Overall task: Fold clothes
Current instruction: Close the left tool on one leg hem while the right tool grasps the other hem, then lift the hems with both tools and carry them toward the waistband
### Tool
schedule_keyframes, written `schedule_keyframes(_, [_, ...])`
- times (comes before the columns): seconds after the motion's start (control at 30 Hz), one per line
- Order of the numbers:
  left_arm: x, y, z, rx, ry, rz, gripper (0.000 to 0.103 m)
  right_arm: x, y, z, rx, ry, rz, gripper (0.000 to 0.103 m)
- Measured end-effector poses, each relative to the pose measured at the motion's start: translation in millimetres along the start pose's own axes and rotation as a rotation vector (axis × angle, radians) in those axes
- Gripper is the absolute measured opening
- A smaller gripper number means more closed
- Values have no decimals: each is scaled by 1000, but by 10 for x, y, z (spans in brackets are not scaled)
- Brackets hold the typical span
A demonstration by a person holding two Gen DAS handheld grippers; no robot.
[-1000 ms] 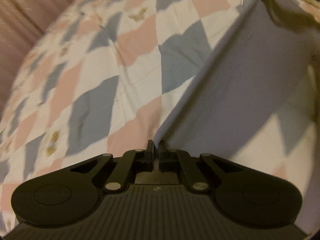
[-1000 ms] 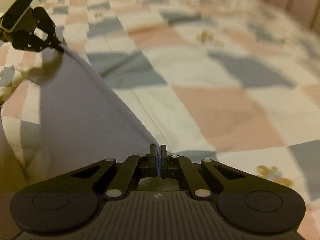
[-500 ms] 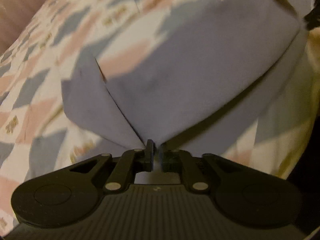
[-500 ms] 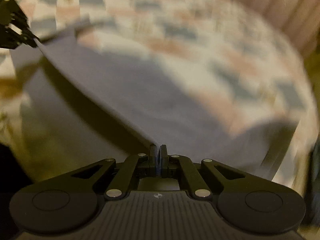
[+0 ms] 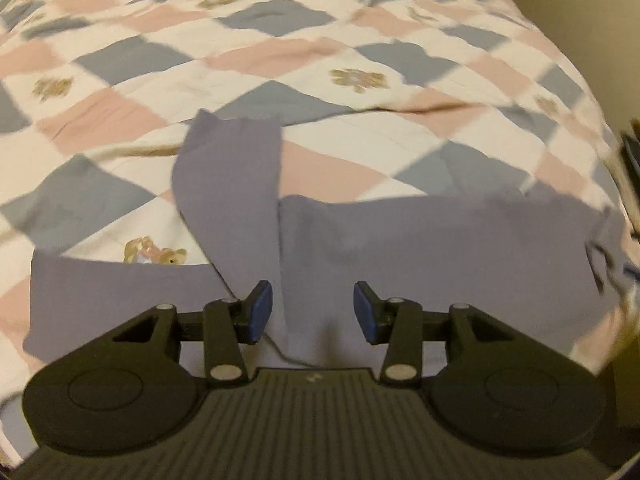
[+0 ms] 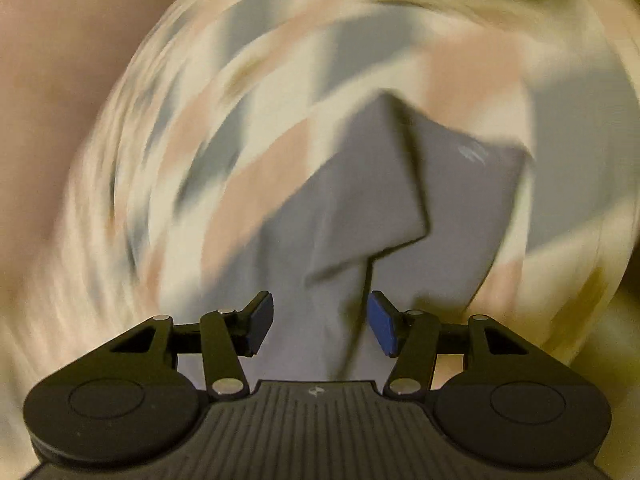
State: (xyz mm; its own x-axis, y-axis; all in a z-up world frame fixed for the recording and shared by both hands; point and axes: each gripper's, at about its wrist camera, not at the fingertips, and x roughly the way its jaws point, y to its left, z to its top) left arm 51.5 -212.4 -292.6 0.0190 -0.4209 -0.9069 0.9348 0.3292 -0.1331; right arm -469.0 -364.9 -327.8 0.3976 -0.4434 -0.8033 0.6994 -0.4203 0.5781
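A grey-lilac garment [image 5: 420,248] lies on the checked quilt [image 5: 280,52], with one flap [image 5: 232,184] folded over and pointing away from me. My left gripper [image 5: 313,311] is open just above the garment's near edge and holds nothing. In the blurred right wrist view the same garment [image 6: 360,200] lies below, with a folded flap across it. My right gripper [image 6: 320,322] is open over the cloth and holds nothing.
The quilt [image 6: 280,80] of pink, grey and cream squares covers the bed. The bed's right edge [image 5: 600,128] drops off to a dark floor. A brown curtain or wall [image 6: 60,60] stands at the left in the right wrist view.
Both grippers were shut on the garment's edge and held it up. Now both have opened and let go, and the garment lies on the quilt. The right camera is swinging fast.
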Motion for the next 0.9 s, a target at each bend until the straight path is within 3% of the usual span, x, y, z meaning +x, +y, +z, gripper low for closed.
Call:
schedule_keyframes(0.07, [28, 11, 38, -43, -15, 11, 40, 133, -305, 114, 280, -29, 65, 55])
schedule_keyframes(0.13, [65, 61, 72, -108, -35, 16, 42, 290, -434, 131, 407, -29, 90, 55])
schedule_keyframes(0.2, [121, 112, 141, -175, -54, 36, 51, 476, -450, 138, 429, -20, 51, 55])
schedule_keyframes(0.3, [318, 150, 304, -177, -89, 95, 58, 620, -469, 167, 433, -55, -1, 55])
schedule_keyframes(0.4, [586, 90, 536, -106, -102, 134, 61, 644, -506, 215, 451, -103, -29, 54])
schedule_keyframes(0.53, [1081, -66, 796, 101, -56, 219, 60, 696, -518, 280, 436, -83, -21, 50])
schedule_keyframes(0.57, [1177, -72, 819, 134, -40, 243, 48, 696, -521, 294, 428, -81, -24, 44])
schedule_keyframes(0.6, [1196, -22, 822, 124, -40, 251, 12, 702, -519, 303, 418, -78, -32, 34])
schedule_keyframes(0.63, [1216, 29, 826, 115, -39, 258, 1, 698, -523, 316, 411, -77, -42, 28])
schedule_keyframes(0.67, [1218, 85, 824, 101, -43, 263, 0, 661, -539, 324, 409, -80, -50, 15])
schedule_keyframes(0.7, [1057, 195, 780, 47, -91, 254, 0, 642, -547, 337, 407, -83, -53, 11])
schedule_keyframes(0.8, [475, 566, 591, -138, -248, 240, 0, 491, -523, 443, 384, -116, -33, 8])
schedule_keyframes(0.9, [-168, 1138, 163, -433, -367, 260, 0, 211, -498, 585, 335, -143, 1, 8])
